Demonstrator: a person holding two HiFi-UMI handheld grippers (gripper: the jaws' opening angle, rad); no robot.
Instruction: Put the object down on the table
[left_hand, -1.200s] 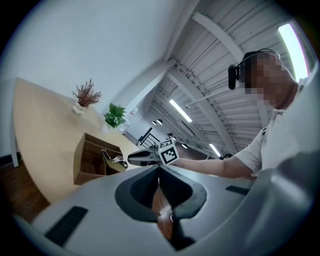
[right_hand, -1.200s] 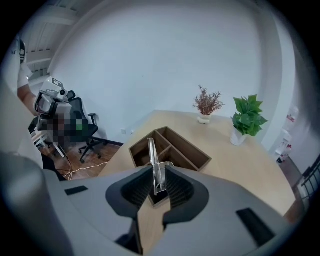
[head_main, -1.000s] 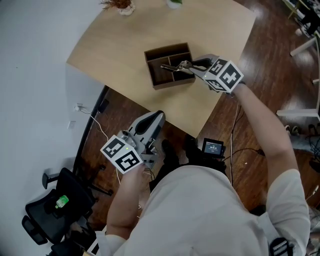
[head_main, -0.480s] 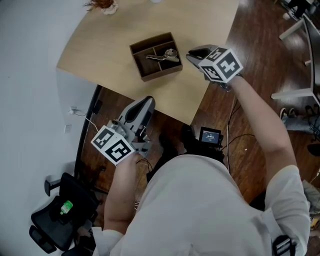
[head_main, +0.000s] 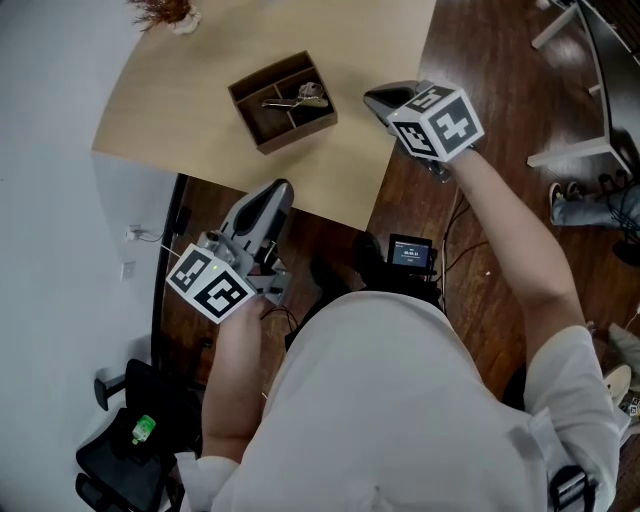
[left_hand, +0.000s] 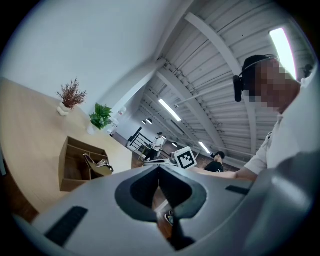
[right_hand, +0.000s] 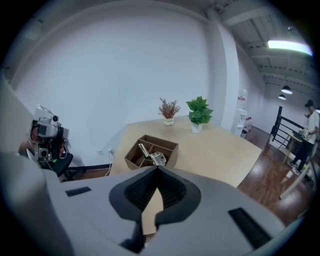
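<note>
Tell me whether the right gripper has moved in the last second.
Yes. The right gripper, jaws shut and empty, has pulled back from over the wooden box, where the metal tool lies, toward the table's right edge, clear of the box.

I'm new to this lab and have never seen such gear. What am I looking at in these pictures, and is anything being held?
There is no robot here. A person wears a head camera and holds a two-jaw gripper in each hand. The top-down picture comes from the head. It shows the left gripper and the right gripper, each with a marker cube that is part of it. The other two pictures come from cameras riding on the grippers, looking along their jaws. Both pairs of jaws are closed with nothing between them. On the table stands a divided box with a metal tool in it.
</note>
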